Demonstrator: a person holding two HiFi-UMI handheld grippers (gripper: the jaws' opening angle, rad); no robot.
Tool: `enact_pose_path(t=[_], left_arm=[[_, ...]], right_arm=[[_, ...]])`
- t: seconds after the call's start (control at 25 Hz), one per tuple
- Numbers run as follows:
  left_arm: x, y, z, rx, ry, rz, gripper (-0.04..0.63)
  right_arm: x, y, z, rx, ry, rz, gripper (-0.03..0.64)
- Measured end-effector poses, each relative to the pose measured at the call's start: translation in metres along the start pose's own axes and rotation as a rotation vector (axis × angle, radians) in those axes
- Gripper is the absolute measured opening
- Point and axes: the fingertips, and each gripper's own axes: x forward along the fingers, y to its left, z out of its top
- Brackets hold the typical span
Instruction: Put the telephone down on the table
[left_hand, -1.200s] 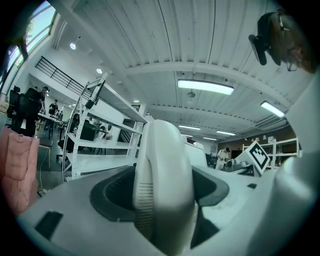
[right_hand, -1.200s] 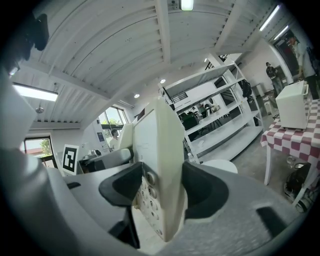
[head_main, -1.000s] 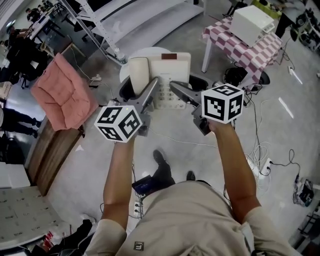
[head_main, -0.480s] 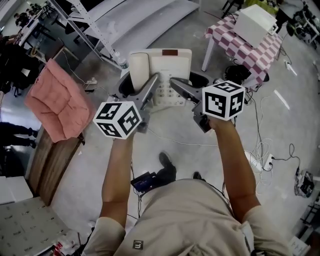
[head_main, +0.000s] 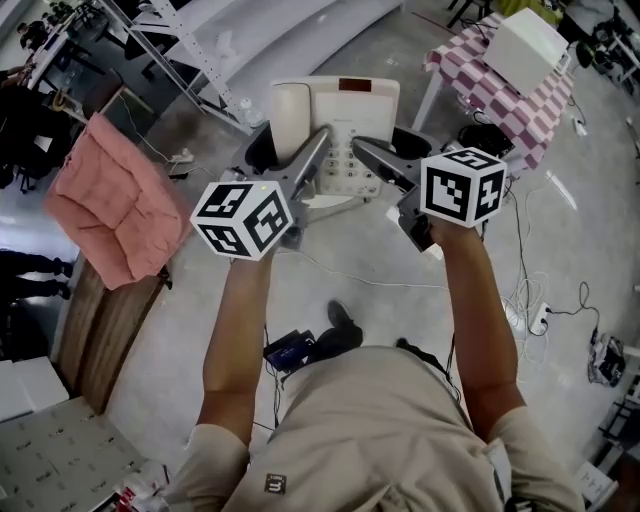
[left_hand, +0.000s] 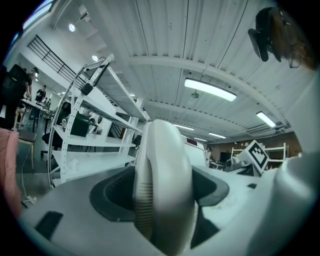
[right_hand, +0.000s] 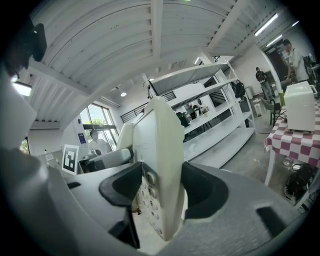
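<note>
A white desk telephone (head_main: 352, 112) with its handset (head_main: 292, 120) on the cradle is held in the air between both grippers, over the floor. My left gripper (head_main: 320, 145) is shut on the handset side; in the left gripper view the handset (left_hand: 162, 185) fills the space between the dark pads (left_hand: 112, 192). My right gripper (head_main: 362, 150) is shut on the keypad side. The right gripper view shows the telephone's edge and keys (right_hand: 157, 190) clamped between its pads (right_hand: 202, 190), with the left gripper's marker cube beyond.
A table with a checkered cloth (head_main: 497, 90) carries a white box (head_main: 527, 40) at the far right. A pink cushion (head_main: 105, 200) lies on a wooden bench at left. White shelving (head_main: 225, 40) stands ahead. Dark seats (head_main: 262, 152) and cables (head_main: 525, 300) sit on the floor.
Both grippers and the telephone have shifted slightly up and to the right in the head view, still clamped the same way. The room beneath has slid along with the person's step.
</note>
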Motion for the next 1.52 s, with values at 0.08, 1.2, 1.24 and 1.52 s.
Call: enact_pose_path(t=[0.08, 1.2, 1.24, 1.52], left_arm=[[0.001, 0.015, 0.002, -0.006, -0.002, -0.005, 0.325], [0.053, 0.142, 0.034, 0.000, -0.053, 0.115, 0.325], [0.060, 0.145, 0.032, -0.002, -0.048, 0.119, 0.325], [0.108, 0.165, 0.022, -0.034, -0.040, 0.124, 0.325]], right_arm=[[0.015, 0.001, 0.003, -0.005, 0.004, -0.006, 0.238], [0.152, -0.035, 0.055, -0.064, 0.053, 0.130, 0.236], [0.155, -0.043, 0.056, -0.060, 0.058, 0.133, 0.236], [0.176, -0.088, 0.067, -0.048, 0.079, 0.121, 0.236]])
